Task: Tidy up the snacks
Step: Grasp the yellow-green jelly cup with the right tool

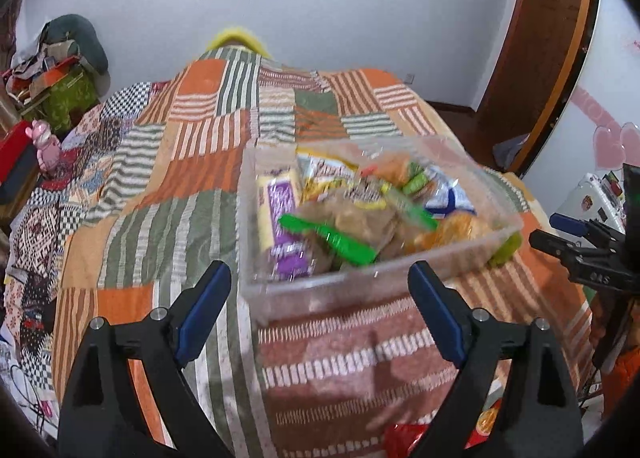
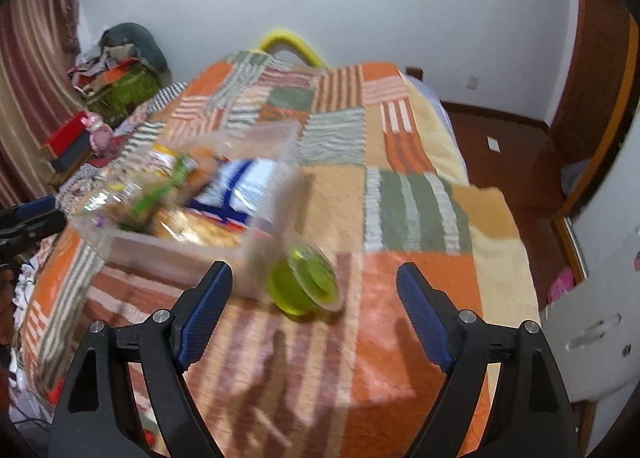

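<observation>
A clear plastic bin (image 1: 320,294) (image 2: 168,254) full of snack packets rests on the patchwork bedspread (image 1: 172,218) (image 2: 404,198). Among the packets are a purple one (image 1: 284,214), a green one (image 1: 332,238) and a blue-and-white one (image 2: 244,186). A green jelly cup (image 2: 304,282) lies on its side by the bin's right corner; only a sliver of the cup (image 1: 506,248) shows in the left wrist view. My left gripper (image 1: 320,278) stands open just short of the bin's near wall. My right gripper (image 2: 314,278) stands open in front of the cup, empty. Both views are blurred by motion.
A red packet (image 1: 404,438) lies on the bed's near edge below my left gripper. Boxes, a pink toy (image 1: 46,146) and clutter crowd the left bedside. A wooden door (image 1: 544,42) and a white cabinet (image 2: 592,338) stand to the right.
</observation>
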Demonstrator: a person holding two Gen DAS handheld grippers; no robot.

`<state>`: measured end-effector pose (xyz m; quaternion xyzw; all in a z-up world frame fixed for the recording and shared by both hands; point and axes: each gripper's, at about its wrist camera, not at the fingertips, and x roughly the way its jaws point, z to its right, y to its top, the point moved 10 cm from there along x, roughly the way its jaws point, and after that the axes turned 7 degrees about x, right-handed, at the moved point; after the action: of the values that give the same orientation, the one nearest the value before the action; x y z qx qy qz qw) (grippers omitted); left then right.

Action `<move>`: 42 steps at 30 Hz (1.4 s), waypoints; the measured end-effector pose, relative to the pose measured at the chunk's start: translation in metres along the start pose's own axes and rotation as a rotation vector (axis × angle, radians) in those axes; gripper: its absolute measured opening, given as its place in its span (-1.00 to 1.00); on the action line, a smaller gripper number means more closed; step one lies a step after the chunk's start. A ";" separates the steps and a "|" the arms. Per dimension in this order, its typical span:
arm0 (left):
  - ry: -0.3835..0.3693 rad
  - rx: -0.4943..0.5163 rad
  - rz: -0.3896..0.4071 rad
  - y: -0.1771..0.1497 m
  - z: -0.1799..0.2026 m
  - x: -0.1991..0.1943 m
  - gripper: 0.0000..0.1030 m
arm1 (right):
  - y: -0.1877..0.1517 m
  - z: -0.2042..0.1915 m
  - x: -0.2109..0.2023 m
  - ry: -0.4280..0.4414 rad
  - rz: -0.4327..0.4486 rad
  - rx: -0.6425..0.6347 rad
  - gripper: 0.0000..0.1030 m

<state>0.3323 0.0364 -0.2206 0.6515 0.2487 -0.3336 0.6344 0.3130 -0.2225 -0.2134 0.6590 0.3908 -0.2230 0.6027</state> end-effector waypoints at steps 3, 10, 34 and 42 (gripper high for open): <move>-0.006 -0.007 -0.025 -0.014 -0.001 0.004 0.77 | -0.010 0.006 0.015 -0.003 -0.048 0.006 0.59; -0.019 -0.011 -0.083 -0.038 0.000 0.016 0.77 | -0.022 0.005 0.035 0.008 -0.113 -0.036 0.57; -0.086 0.038 -0.121 -0.065 0.045 -0.008 0.77 | -0.035 -0.018 0.022 0.004 -0.096 -0.173 -0.26; -0.132 0.078 -0.132 -0.082 0.083 -0.035 0.77 | -0.053 -0.017 -0.011 0.038 -0.080 -0.124 -0.28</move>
<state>0.2384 -0.0367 -0.2458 0.6346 0.2355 -0.4263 0.6001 0.2622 -0.2101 -0.2346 0.6083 0.4412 -0.2095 0.6256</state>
